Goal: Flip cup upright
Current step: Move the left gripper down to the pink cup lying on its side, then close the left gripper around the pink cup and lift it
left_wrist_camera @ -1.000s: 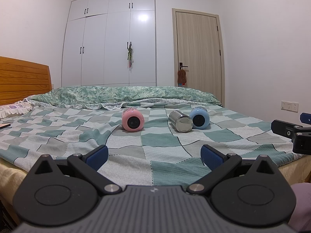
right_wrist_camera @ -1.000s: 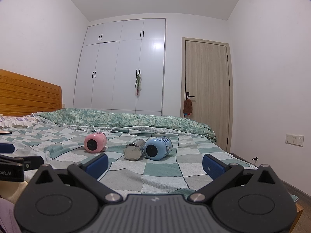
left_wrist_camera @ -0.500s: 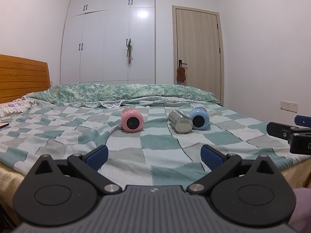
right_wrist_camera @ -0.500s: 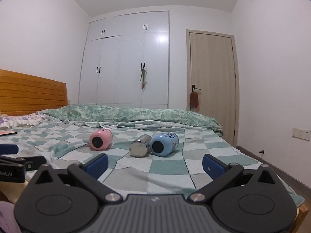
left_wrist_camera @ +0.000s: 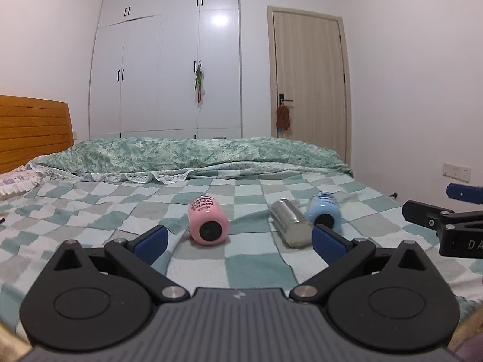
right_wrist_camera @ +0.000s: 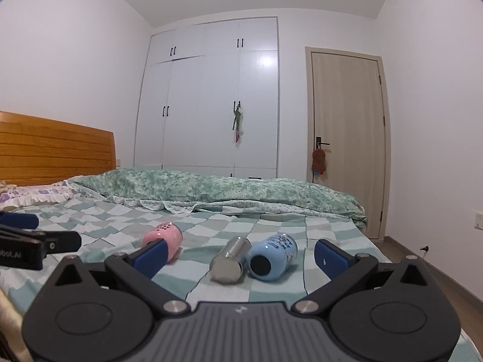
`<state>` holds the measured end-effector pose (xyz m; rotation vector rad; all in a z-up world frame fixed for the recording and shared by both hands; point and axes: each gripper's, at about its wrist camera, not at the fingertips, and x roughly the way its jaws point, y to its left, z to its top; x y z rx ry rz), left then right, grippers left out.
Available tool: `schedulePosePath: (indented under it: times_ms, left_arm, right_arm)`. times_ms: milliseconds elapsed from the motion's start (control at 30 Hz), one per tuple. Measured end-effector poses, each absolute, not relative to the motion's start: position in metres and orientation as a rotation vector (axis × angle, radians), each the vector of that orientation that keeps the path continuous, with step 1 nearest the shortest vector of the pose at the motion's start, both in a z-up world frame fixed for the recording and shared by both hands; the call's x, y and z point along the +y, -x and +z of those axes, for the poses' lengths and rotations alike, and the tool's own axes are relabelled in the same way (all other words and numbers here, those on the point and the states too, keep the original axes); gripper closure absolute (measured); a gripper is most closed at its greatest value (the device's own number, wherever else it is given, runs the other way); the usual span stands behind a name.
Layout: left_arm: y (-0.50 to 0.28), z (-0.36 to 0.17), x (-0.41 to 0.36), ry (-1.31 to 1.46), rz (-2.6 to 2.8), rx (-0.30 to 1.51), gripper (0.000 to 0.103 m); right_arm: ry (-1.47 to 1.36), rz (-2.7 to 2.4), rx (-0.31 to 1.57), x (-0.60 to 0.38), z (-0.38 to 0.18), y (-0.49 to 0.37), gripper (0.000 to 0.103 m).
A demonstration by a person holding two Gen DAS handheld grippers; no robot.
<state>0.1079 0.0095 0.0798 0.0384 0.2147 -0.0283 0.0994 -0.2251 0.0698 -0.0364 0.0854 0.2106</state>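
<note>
Three cups lie on their sides on the checked bedspread: a pink cup, a steel cup and a blue cup. In the right wrist view the pink cup, the steel cup and the blue cup show too. My left gripper is open and empty, with the pink cup just beyond its fingers. My right gripper is open and empty, facing the steel and blue cups. Each gripper shows at the edge of the other's view.
A folded green quilt lies across the far side of the bed. A wooden headboard stands at the left, with a pillow below it. White wardrobes and a door line the far wall.
Both grippers have moved forward over the bed toward the cups, which now look larger and closer. The cups have not moved. Both grippers stay open.
</note>
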Motion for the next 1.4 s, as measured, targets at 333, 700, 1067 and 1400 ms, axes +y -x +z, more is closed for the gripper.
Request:
schedulePosePath:
  times_ms: [333,700,1067,1400]
  left_arm:
    - [-0.201,0.100,0.033,-0.012,-0.027,0.396,0.000]
    - [-0.326,0.108,0.053,-0.005,0.058,0.640,0.000]
    - [-0.449,0.080,0.063,0.033,0.127,0.834,0.000]
    - [-0.519,0.030,0.083,0.139,0.159,0.992,0.000]
  right_arm:
    - [0.071,0.261,0.161,-0.208,0.086,-0.199,0.000]
    - [0.170,0.342,0.270,-0.176,0.090,-0.335,0.000]
    - [0.286,0.429,0.411,-0.136,0.073,-0.460,0.000]
    - [0.385,0.412,0.509,-0.115,0.045,-0.513,0.000]
